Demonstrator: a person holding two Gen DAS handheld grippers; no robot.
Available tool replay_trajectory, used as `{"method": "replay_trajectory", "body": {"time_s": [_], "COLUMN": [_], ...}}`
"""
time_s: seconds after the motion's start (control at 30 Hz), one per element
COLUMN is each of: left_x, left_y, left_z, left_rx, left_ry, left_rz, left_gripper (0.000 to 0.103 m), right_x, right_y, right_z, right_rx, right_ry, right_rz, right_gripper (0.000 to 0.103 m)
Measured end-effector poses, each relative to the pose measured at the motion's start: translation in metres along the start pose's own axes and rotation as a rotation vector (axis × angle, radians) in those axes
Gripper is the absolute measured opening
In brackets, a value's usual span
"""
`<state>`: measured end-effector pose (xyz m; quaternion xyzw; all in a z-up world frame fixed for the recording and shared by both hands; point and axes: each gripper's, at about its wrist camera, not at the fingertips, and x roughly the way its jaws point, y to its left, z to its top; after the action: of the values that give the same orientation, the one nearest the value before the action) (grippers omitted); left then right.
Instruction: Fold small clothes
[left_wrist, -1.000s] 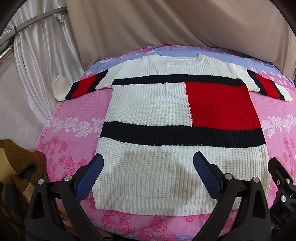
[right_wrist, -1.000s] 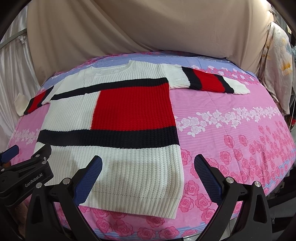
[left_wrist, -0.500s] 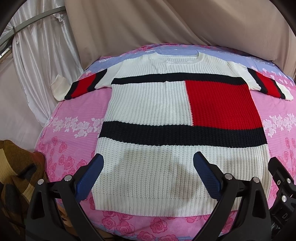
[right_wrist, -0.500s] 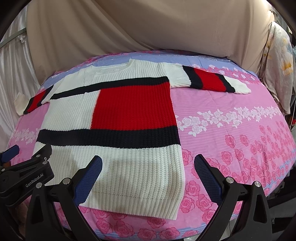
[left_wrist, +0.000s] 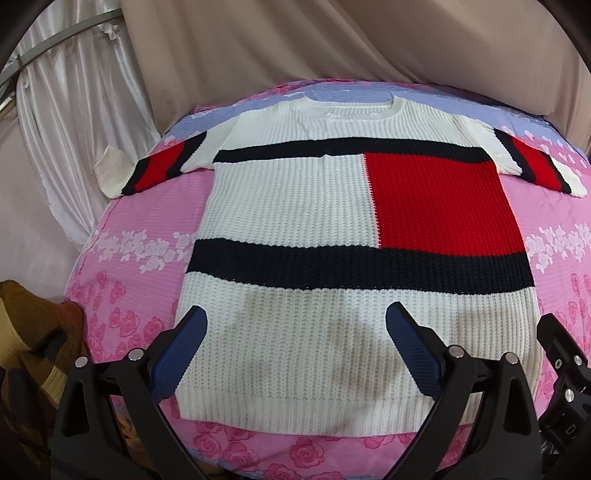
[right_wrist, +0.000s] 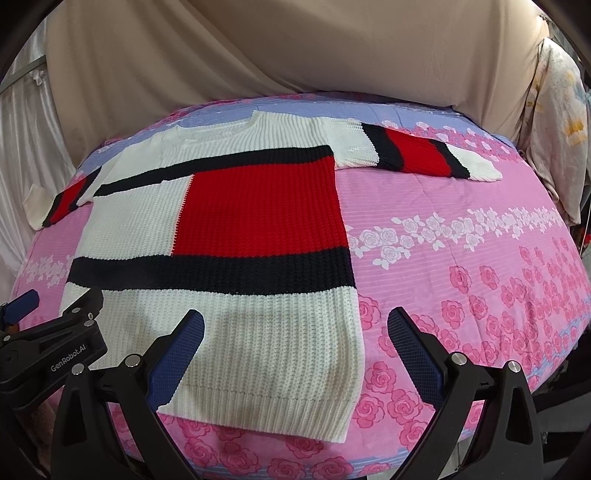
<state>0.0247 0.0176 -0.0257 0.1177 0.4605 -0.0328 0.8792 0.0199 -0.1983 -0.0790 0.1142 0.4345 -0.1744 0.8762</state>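
Both our grippers, left gripper (left_wrist: 295, 350) and right gripper (right_wrist: 295, 350), hover spread wide at lower frame over the flat sweater (left_wrist: 332, 229) on the bed (right_wrist: 461, 266).

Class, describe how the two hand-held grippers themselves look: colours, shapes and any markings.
Both look alike. The left hand-held gripper and the right hand-held gripper each have black, triangular-braced finger arms joined by silver bolts, tipped with dark blue textured pads. In the right wrist view the left one's black body bears white lettering, "GenRobot.AI". No cables or sleeves show.

Knit sweater (right_wrist: 221, 229) flat, floral bedspread (right_wrist: 461, 266)
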Motion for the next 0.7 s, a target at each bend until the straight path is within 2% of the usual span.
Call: {"method": "replay_trajectory", "body": {"time_s": [0.27, 0.47, 0.53, 0.7], "left_x": [0.011, 0.016, 0.018, 0.020], "left_y": [-0.035, -0.059, -0.064, -0.073], "left_z": [0.011, 0.026, 0.033, 0.050], "left_rx": [0.033, 0.043, 0.027, -0.040], "left_ry": [0.036, 0.060, 0.065, 0.041], "left_rz": [-0.012, -0.030, -0.058, -0.104], "left_gripper": [0.095, 0.095, 0.095, 0.095], "right_x": [0.013, 0.024, 0.032, 0.066], "right_y": [-0.031, -0.056, -0.076, -0.168], "right_z": [0.007, 0.020, 0.028, 0.059], "right_rx": [0.011, 0.026, 0.069, 0.255], "right_ry": [0.045, 0.045, 0.051, 0.017], "right_rz": [-0.020, 0.037, 0.067, 0.093], "right_gripper": [0.098, 0.097, 0.096, 0.096]}}
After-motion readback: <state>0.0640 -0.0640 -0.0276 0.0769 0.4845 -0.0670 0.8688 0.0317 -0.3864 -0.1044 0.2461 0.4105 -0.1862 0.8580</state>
